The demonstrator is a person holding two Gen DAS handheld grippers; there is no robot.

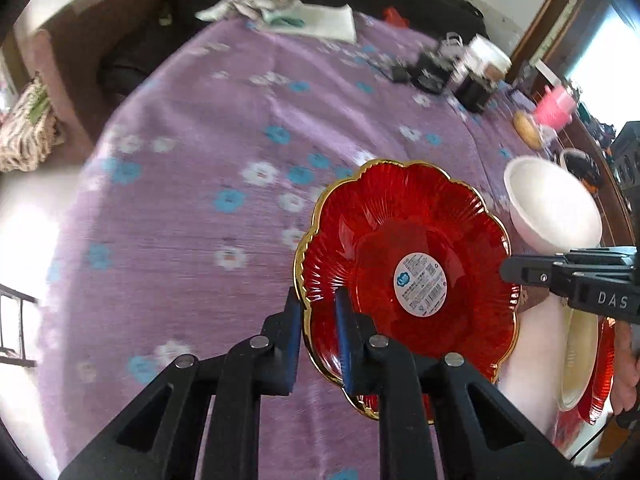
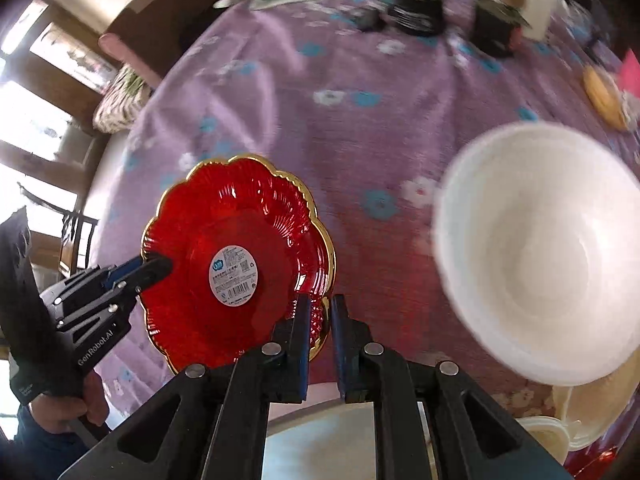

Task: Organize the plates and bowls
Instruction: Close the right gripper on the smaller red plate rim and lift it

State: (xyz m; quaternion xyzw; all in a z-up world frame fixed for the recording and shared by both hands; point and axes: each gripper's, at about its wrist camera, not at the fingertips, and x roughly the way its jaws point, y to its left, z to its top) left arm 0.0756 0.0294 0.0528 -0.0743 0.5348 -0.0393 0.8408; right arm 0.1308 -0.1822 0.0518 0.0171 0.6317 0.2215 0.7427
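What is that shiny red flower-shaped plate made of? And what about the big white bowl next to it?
The red scalloped plate with the gold rim looks like glass or clear plastic: it is see-through, ribbed and glossy, and its round label shows plainly. The gold edge looks painted on. The plain white bowl looks like glazed ceramic or melamine: smooth, solid white, softly shiny. The blur leaves it open.

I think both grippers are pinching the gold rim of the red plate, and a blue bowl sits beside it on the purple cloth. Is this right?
Not quite: the bowl is white, not blue, as the right wrist view shows. The rest holds: the left gripper and right gripper pinch the red plate at its gold rim, over the purple cloth.
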